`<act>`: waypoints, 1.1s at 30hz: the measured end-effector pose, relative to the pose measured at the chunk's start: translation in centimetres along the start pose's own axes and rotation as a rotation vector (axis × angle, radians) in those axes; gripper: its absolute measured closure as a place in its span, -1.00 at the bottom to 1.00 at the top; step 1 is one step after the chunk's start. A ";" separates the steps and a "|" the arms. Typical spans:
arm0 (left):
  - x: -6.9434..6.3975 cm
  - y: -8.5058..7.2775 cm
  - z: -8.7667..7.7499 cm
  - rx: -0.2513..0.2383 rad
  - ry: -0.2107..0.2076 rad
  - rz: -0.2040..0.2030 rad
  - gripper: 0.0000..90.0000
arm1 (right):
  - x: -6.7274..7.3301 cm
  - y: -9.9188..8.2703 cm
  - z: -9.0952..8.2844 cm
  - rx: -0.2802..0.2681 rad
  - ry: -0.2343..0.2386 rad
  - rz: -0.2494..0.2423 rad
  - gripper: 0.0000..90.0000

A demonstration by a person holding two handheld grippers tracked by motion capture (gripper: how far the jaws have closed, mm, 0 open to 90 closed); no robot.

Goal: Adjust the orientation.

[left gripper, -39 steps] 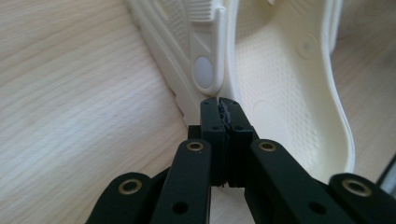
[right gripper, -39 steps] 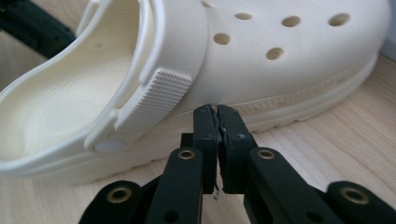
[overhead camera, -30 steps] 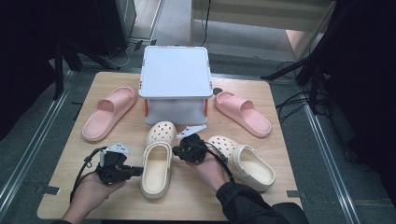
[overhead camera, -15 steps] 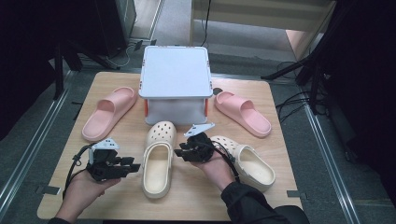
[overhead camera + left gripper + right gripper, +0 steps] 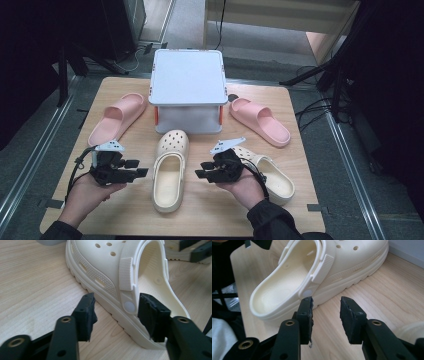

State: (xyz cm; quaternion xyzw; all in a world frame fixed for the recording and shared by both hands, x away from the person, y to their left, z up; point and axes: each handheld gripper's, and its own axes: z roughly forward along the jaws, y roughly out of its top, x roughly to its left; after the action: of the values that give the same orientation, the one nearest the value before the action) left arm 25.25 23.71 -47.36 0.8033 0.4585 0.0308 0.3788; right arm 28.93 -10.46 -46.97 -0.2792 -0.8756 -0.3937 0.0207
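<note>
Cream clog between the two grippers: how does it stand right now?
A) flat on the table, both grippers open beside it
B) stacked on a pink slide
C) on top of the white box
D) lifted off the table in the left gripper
A: the cream clog lies flat on the table, with the left gripper and right gripper open on either side, their pads off it.

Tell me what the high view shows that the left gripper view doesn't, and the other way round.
High view alone: the white box, two pink slides, a second cream clog and both hands. Left gripper view alone: the close detail of the middle clog's side, its strap rivet and ribbed sole edge, with the left gripper open, its jaws having just been opening. Both share the middle cream clog and the wooden table.
</note>
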 end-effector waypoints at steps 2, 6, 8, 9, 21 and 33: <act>0.1 0.3 0.2 -0.004 -0.004 0.013 -0.05 | 0.0 -0.4 -0.7 -0.003 0.001 0.005 0.40; 0.4 1.1 0.7 0.006 -0.019 0.022 -0.10 | -0.2 -1.4 -2.3 -0.005 -0.012 0.023 0.38; 0.5 1.4 1.0 0.013 -0.029 0.023 -0.12 | -0.4 -1.8 -2.9 -0.012 -0.017 0.025 0.37; 0.6 1.6 1.1 0.014 -0.032 0.026 -0.12 | -0.4 -2.0 -3.1 -0.011 -0.023 0.029 0.36; 0.7 3.0 2.4 0.031 -0.062 0.056 -0.17 | -1.0 -4.2 -6.3 -0.034 -0.082 0.069 0.32; 1.0 4.3 3.1 0.035 -0.088 0.060 -0.20 | -1.5 -6.6 -9.6 -0.049 -0.155 0.112 0.24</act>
State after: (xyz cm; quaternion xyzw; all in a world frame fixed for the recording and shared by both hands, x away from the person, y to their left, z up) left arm 30.15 21.37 -47.11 0.8237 0.4177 -0.0015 0.3836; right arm 25.12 -21.43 -45.20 -0.3577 -0.8477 -0.3905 -0.0322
